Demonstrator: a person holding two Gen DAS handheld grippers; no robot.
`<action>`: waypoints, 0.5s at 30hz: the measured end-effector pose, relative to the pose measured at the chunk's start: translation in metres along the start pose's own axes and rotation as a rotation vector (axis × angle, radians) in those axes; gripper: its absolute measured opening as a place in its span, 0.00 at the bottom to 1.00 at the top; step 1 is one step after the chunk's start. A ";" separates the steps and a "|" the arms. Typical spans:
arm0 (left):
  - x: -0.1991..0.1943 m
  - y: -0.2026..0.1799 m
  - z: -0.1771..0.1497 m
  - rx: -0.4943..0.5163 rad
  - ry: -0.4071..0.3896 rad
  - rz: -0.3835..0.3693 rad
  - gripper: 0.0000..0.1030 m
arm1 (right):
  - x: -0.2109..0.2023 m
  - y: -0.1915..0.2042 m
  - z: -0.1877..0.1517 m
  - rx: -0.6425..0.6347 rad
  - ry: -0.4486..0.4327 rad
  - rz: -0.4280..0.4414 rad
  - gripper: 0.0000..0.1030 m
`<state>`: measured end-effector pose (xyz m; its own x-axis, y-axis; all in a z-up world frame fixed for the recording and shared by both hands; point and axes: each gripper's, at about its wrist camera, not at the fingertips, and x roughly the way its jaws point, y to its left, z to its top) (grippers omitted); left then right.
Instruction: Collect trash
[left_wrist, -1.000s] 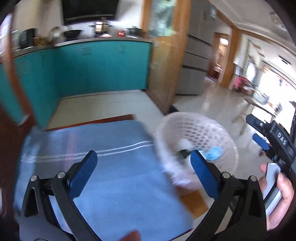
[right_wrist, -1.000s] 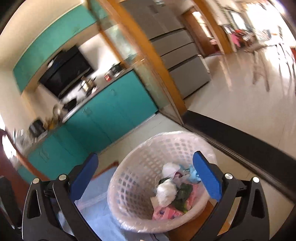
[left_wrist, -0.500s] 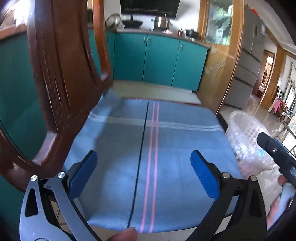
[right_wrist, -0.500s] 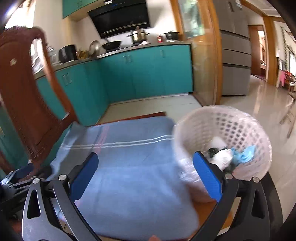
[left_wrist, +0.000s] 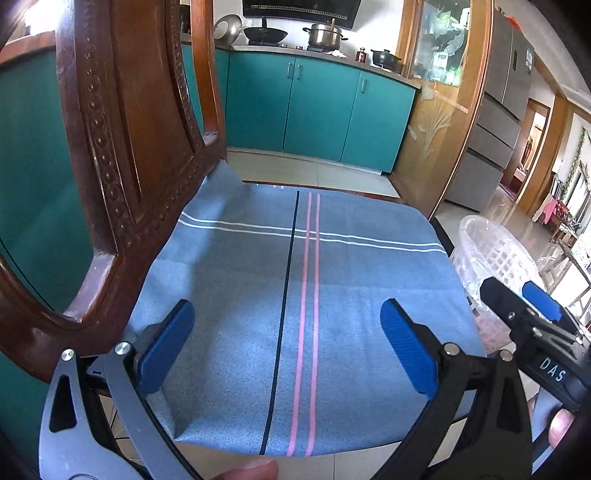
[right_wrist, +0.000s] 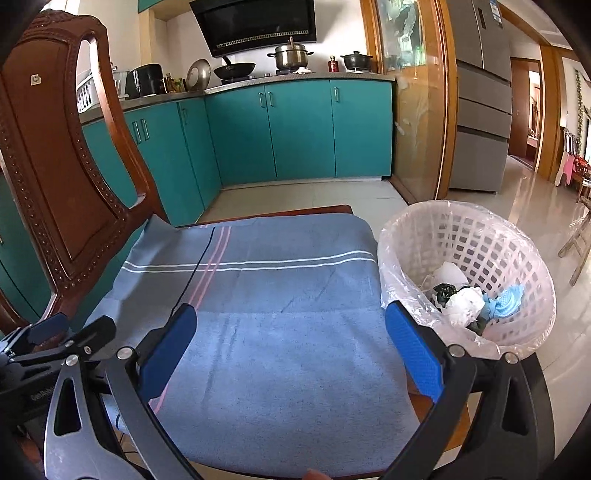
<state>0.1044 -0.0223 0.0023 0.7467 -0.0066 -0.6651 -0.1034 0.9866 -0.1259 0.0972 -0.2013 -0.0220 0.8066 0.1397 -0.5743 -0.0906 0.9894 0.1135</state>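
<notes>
1. Hovering over the blue striped cloth (left_wrist: 295, 314), the left gripper (left_wrist: 288, 347) has its blue pads spread wide with nothing between them.
2. The right gripper (right_wrist: 291, 347) is likewise released and empty, its pads apart above the same cloth (right_wrist: 277, 332).
3. The cloth covers the seat of a carved wooden chair (right_wrist: 55, 166), whose backrest rises at the left in both views.
4. The trash (right_wrist: 465, 299), crumpled white, dark and light-blue scraps, lies inside the white lattice basket (right_wrist: 524, 295), which is lined with a clear plastic bag.
5. The basket stands just beside the seat's right edge; whether it touches the chair is hard to tell.
6. Teal cabinets (right_wrist: 295, 133) run along the far wall, with pots on the counter.
</notes>
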 end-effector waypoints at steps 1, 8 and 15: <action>0.000 -0.001 0.000 0.003 -0.002 0.000 0.97 | 0.000 -0.001 0.000 0.000 0.002 0.000 0.97; -0.001 -0.006 -0.001 0.015 -0.002 -0.002 0.97 | -0.001 -0.002 -0.001 -0.011 0.004 -0.002 0.97; 0.000 -0.007 -0.002 0.020 -0.001 0.001 0.97 | -0.001 -0.006 0.000 -0.004 0.003 -0.004 0.97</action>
<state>0.1036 -0.0292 0.0022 0.7472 -0.0053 -0.6646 -0.0914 0.9896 -0.1107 0.0972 -0.2072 -0.0222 0.8052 0.1361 -0.5772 -0.0901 0.9901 0.1078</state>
